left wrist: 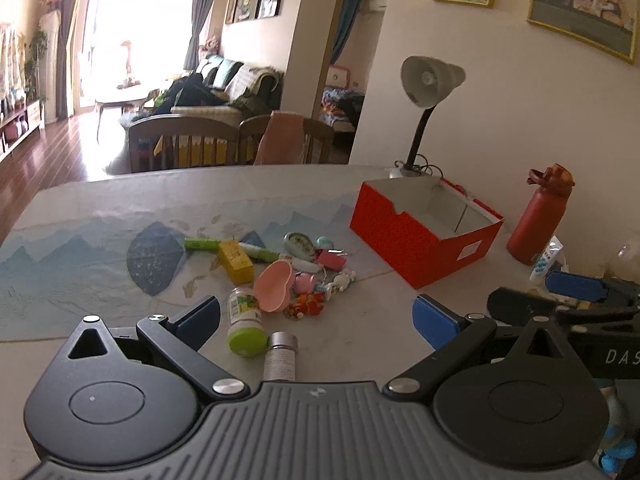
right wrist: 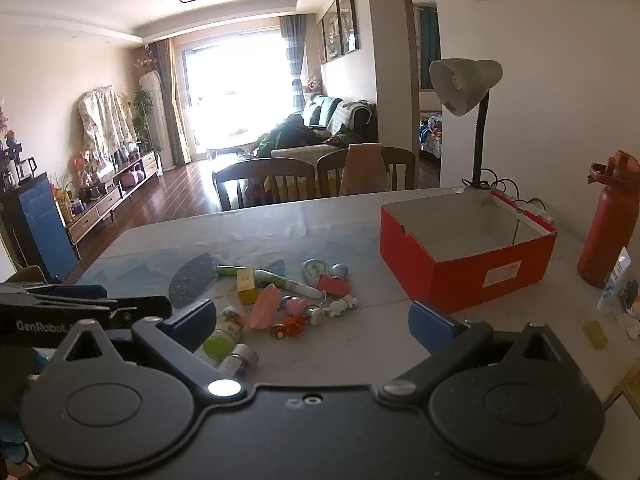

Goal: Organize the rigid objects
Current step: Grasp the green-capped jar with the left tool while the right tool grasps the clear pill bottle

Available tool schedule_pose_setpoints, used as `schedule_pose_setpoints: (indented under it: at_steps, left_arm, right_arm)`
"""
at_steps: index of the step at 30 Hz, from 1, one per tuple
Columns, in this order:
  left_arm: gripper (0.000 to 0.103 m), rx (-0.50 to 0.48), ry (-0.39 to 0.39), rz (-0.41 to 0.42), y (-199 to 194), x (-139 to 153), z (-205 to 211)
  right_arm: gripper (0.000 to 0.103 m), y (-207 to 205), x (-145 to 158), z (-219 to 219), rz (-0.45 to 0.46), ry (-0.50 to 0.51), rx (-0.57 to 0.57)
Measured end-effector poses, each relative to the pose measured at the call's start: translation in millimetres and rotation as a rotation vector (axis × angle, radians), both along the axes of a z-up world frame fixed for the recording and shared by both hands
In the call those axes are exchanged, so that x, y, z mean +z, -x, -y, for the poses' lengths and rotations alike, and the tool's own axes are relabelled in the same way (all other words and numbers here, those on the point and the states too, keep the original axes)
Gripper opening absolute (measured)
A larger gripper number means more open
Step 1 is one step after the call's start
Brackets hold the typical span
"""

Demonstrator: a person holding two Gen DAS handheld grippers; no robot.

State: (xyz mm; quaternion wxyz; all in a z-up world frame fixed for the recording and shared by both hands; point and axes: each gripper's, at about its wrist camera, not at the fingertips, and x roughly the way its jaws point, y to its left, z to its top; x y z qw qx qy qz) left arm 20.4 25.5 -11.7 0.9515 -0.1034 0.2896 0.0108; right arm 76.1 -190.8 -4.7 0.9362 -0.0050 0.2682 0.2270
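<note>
A pile of small items lies on the table mat: a yellow box (left wrist: pixel 236 261) (right wrist: pixel 246 285), a pink heart-shaped dish (left wrist: pixel 274 285) (right wrist: pixel 264 312), a green-lidded jar (left wrist: pixel 246 322) (right wrist: pixel 224 334) on its side, a silver-capped vial (left wrist: pixel 280 354) (right wrist: pixel 240 360), a green pen (left wrist: pixel 260 252), a pink clip (right wrist: pixel 334 285) and small toy charms (right wrist: pixel 336 308). An empty red box (left wrist: pixel 424 228) (right wrist: pixel 468 276) stands to the right of the pile. My left gripper (left wrist: pixel 318 324) hovers open just short of the jar and vial. My right gripper (right wrist: pixel 312 328) is open too, holding nothing.
A red water bottle (left wrist: pixel 538 220) (right wrist: pixel 608 224) and a desk lamp (left wrist: pixel 428 80) (right wrist: pixel 464 84) stand beside and behind the box. A white tube (right wrist: pixel 616 280) lies at the right table edge. Wooden chairs (right wrist: pixel 264 184) line the far side.
</note>
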Motion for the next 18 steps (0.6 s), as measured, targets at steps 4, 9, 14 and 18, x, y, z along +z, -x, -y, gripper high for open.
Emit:
schedule_pose_setpoints:
  at_steps: [4,9,14,18]
  left_arm:
    - [0.103,0.036,-0.008,-0.017,-15,-5,-12]
    - [0.103,0.096,-0.014,-0.045,-42,-16,-29]
    - [0.103,0.128,-0.038,-0.079,-67,-33,-43]
    - [0.103,0.154,-0.037,-0.14,-85,-50,-52]
  right_arm:
    - [0.101,-10,-9,-8,-0.028,0.018,0.035]
    - [0.101,-20,-22,-20,-0.052,0.041,0.103]
    - [0.1,-30,-38,-35,-0.08,0.055,0.147]
    - [0.1,-37,-50,-48,-0.097,0.072,0.175]
